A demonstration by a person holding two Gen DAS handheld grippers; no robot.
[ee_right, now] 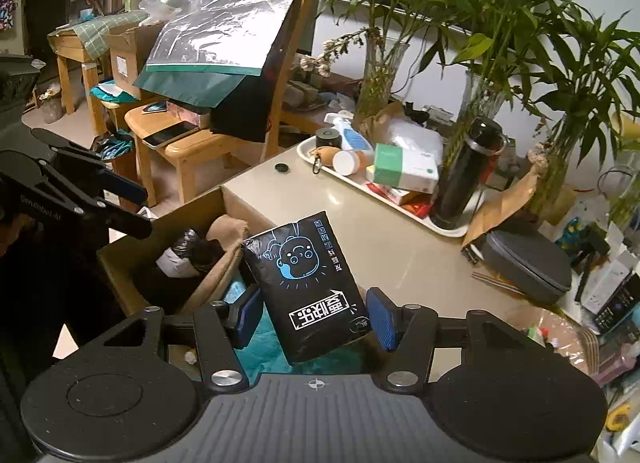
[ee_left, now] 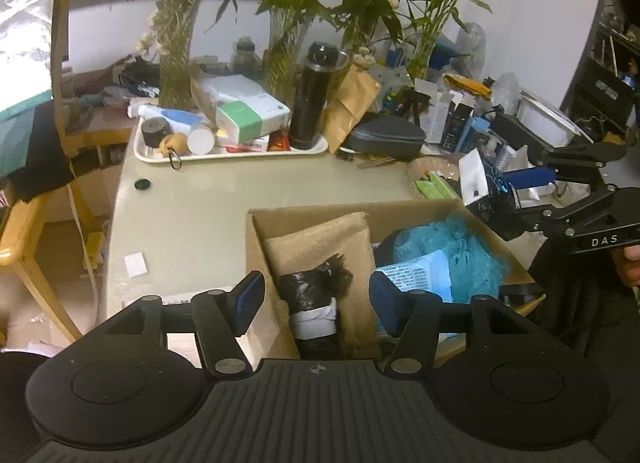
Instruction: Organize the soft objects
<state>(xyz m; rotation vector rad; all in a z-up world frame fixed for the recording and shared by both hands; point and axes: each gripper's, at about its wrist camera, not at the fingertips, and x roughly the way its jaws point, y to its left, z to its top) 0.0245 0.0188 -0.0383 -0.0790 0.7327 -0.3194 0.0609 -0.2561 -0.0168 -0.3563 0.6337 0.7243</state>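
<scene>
A cardboard box [ee_left: 256,255] stands on the table. In it lie a tan burlap pillow [ee_left: 320,239], a black and white roll [ee_left: 316,299], a teal mesh sponge [ee_left: 464,247] and a blue pack [ee_left: 420,275]. My left gripper [ee_left: 316,303] is open and empty above the roll. In the right wrist view a black tissue pack [ee_right: 308,283] with a cartoon face sits between the jaws of my right gripper [ee_right: 316,315], which is open, over the box [ee_right: 132,247]. The pack leans near the left pad [ee_right: 250,313]; whether it touches is unclear.
A white tray [ee_left: 236,155] with a black flask [ee_left: 314,99], boxes and bottles stands at the back, with plant vases [ee_left: 176,63] behind. A grey case [ee_left: 386,135] lies to the right. A wooden chair [ee_right: 208,143] stands beyond the table's left edge.
</scene>
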